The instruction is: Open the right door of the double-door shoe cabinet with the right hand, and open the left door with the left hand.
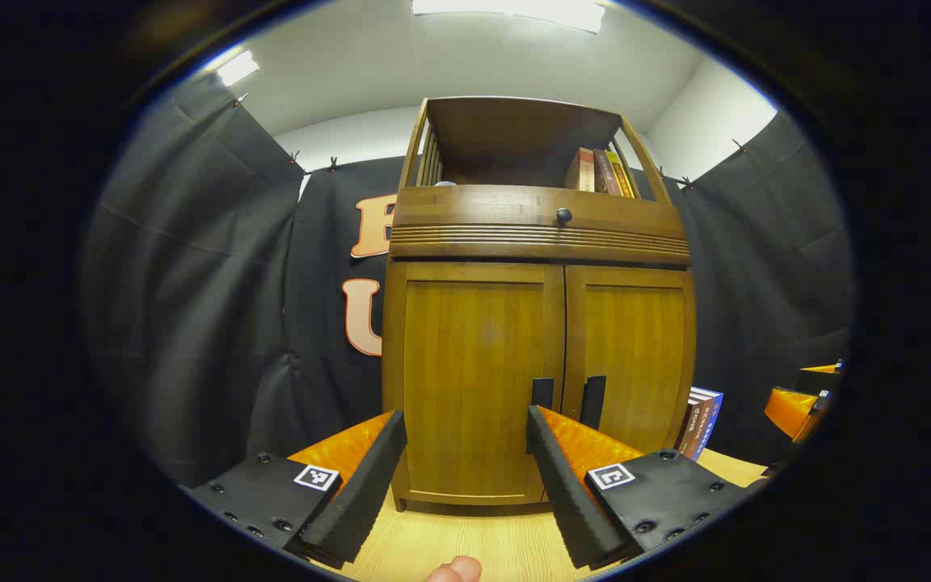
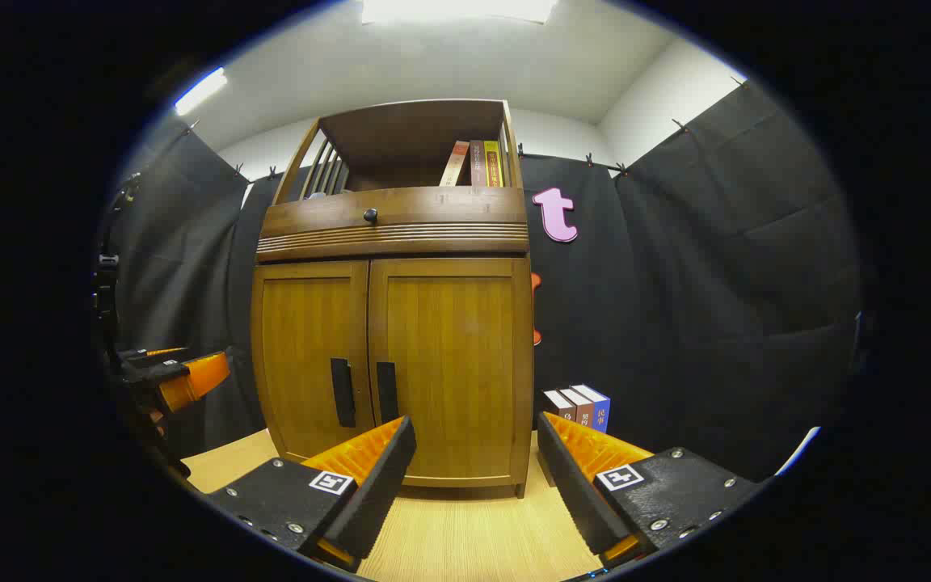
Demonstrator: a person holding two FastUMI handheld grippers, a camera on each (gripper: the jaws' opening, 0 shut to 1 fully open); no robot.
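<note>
Shoe cabinet (image 1: 538, 323) stands on counter (image 2: 465, 537), both doors shut. Rigid wood, hinged, prob light swing. Grab slim vertical handles at centre seam: right handle (image 2: 386, 392), left handle (image 1: 542, 394). Left tongs (image 1: 465, 453) & right tongs (image 2: 473, 461) both apart, nothing held

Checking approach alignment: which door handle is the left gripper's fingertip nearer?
The left door's handle: the left gripper has one fingertip just below it; the right door's handle sits further aside.

Left gripper (image 1: 465, 436) jaws wide apart; right gripper (image 2: 475, 440) likewise, both empty
</note>
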